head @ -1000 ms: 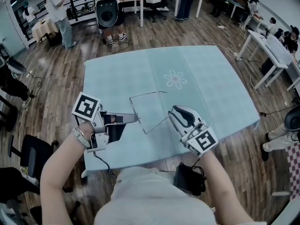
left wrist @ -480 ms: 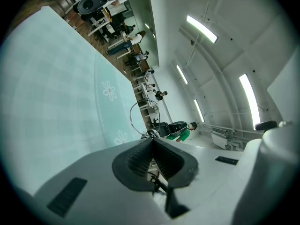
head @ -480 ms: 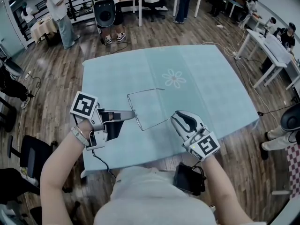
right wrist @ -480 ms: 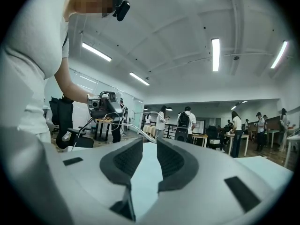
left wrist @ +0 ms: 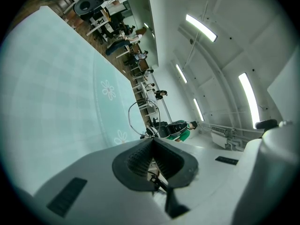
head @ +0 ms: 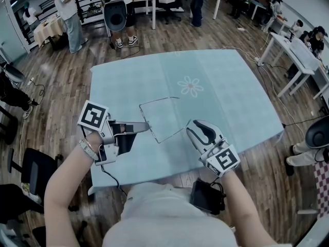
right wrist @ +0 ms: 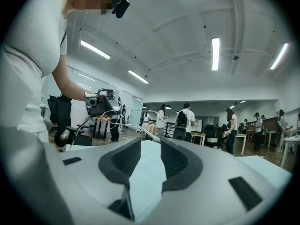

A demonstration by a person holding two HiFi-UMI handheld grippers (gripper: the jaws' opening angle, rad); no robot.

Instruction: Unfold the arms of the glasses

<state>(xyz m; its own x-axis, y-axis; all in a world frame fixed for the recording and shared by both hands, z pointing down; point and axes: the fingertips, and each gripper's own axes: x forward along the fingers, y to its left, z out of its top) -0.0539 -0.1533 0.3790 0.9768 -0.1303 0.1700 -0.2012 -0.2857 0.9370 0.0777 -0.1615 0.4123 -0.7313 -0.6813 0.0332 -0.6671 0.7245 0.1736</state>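
no text, label or number can be read here — none.

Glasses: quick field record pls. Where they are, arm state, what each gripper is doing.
glasses: thin wire frame over the teal tablecloth, toward its near edge
arms: both look swung out, making a U open toward the right side of the head view
left gripper: shut on the glasses' front
right gripper: jaws apart, have just been opening; the near arm's end sits at its tips, nothing pressed between the pads
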